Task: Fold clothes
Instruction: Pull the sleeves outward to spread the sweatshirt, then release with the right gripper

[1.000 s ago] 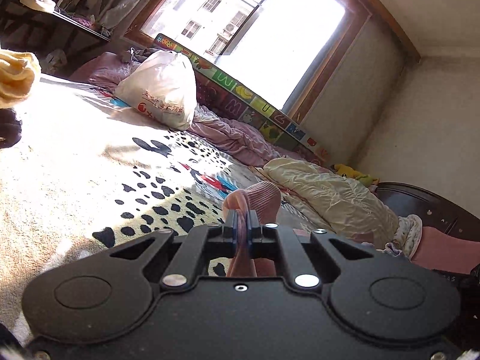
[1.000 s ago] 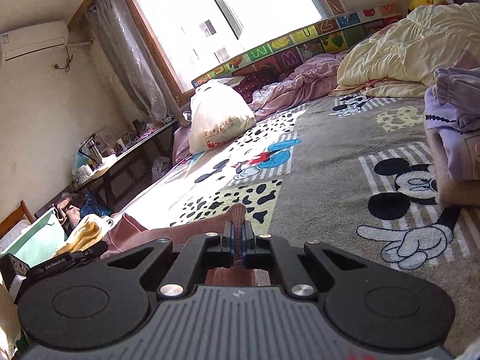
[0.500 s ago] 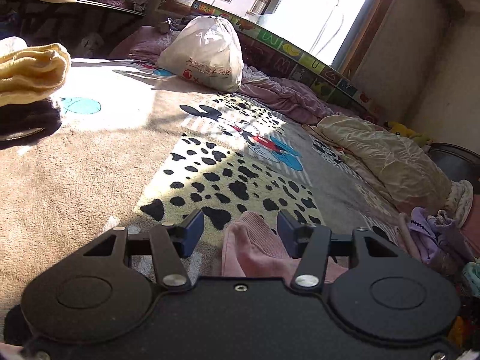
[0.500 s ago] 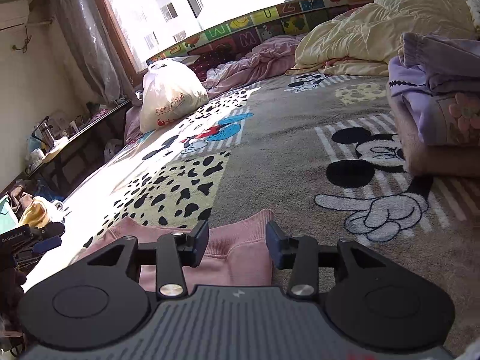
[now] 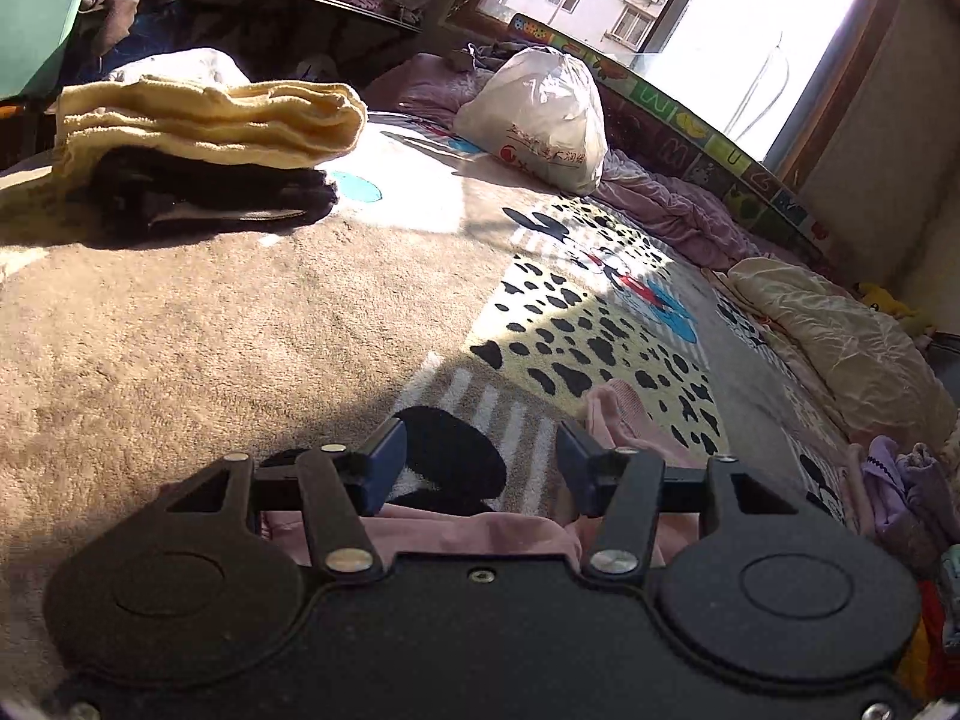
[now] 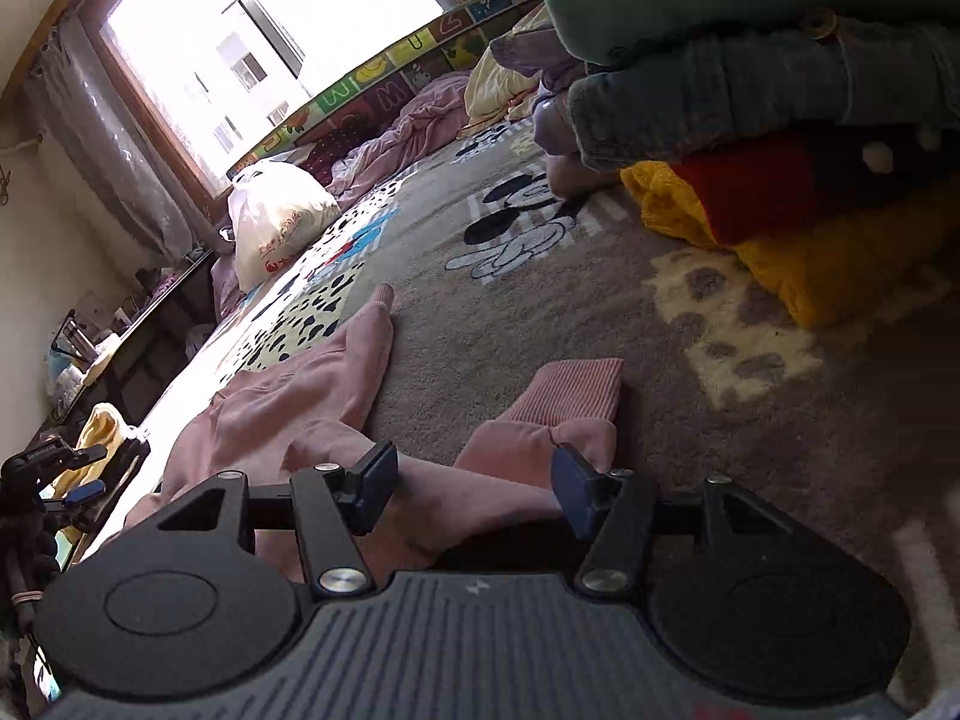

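Note:
A pink garment point(image 6: 312, 402) lies spread on the cartoon-print blanket point(image 6: 540, 312), one sleeve reaching far and a ribbed cuff point(image 6: 576, 387) near my right gripper point(image 6: 474, 480). That gripper stands open just above the pink cloth, nothing between its fingers. In the left wrist view the same pink garment point(image 5: 624, 420) shows past the right finger and under the body of my left gripper point(image 5: 480, 465), which is open over the blanket point(image 5: 240, 330) and holds nothing.
A folded yellow towel on dark clothes point(image 5: 210, 120) sits far left. A white plastic bag point(image 5: 540, 120) stands by the window. A tall stack of folded clothes point(image 6: 780, 138) rises at the right. A cream quilt point(image 5: 840, 348) lies far right, a green basin point(image 5: 42, 18) top left.
Both grippers went from shut on the pink garment to open, letting it drop onto the blanket. Both have pulled back and lower, the right one swinging toward the clothes stack.

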The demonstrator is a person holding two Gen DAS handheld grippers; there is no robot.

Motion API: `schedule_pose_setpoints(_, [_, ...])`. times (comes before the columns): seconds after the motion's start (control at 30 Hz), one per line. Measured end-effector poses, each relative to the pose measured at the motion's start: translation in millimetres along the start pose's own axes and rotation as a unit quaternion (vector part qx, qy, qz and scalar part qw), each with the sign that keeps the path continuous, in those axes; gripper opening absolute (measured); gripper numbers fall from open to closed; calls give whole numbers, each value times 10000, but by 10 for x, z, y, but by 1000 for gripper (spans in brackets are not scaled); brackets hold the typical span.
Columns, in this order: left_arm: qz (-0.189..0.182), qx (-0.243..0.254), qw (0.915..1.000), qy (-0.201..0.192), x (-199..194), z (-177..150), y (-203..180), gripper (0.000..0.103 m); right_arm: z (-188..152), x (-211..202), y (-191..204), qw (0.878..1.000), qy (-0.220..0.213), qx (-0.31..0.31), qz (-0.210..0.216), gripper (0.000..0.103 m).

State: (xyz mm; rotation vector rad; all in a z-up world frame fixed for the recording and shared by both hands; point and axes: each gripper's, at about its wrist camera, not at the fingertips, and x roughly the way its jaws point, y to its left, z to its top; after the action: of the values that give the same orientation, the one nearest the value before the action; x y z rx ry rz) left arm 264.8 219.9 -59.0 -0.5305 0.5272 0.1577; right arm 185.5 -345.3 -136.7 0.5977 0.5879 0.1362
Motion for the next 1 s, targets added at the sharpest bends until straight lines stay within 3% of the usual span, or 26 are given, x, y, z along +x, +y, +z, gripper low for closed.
schedule_pose_setpoints(0.1, [106,-557,9983,-159,-314,-57,289,54,-157,-67,-150,9984,-148,520,161,57])
schedule_pose_setpoints(0.2, [293,-866,9956,-206,-529,-138,481,54,-198,-26,-125,9965,-198,744,328,64])
schedule_pose_setpoints(0.37, [558,-1210,9909,208,-463,-317,723,55,-293,76,43,9968,-173,645,450,65])
schedule_pose_setpoints(0.5, [698,-1279,9883,446,-261,-455,826,55,-369,16,351,9975,-542,-25,448,65])
schedule_pose_setpoints(0.6, [664,-1076,9918,188,-172,-451,795,54,-414,52,564,9953,-532,-543,593,65])
schedule_pose_setpoints(0.63, [643,-1015,9927,107,-139,-444,785,48,-429,83,605,9949,-485,-639,613,65])
schedule_pose_setpoints(0.67, [616,-962,9934,69,-106,-432,778,16,-433,115,623,9950,-419,-672,602,65])
schedule_pose_setpoints(0.7, [596,-877,9944,12,-66,-412,766,5,-439,142,633,9952,-363,-692,584,65])
schedule_pose_setpoints(0.77, [621,-565,9949,-551,-110,-315,697,2,-454,169,617,9959,-309,-674,508,65])
schedule_pose_setpoints(0.83, [717,-272,9894,-1231,-239,-149,603,2,-470,196,600,9966,-254,-656,433,65])
schedule_pose_setpoints(0.93, [867,-32,9806,-1758,-289,117,570,2,-493,236,576,9974,-172,-629,320,64])
schedule_pose_setpoints(1.0, [882,32,9801,-1776,-184,221,602,3,-514,255,574,9972,-142,-677,283,64])
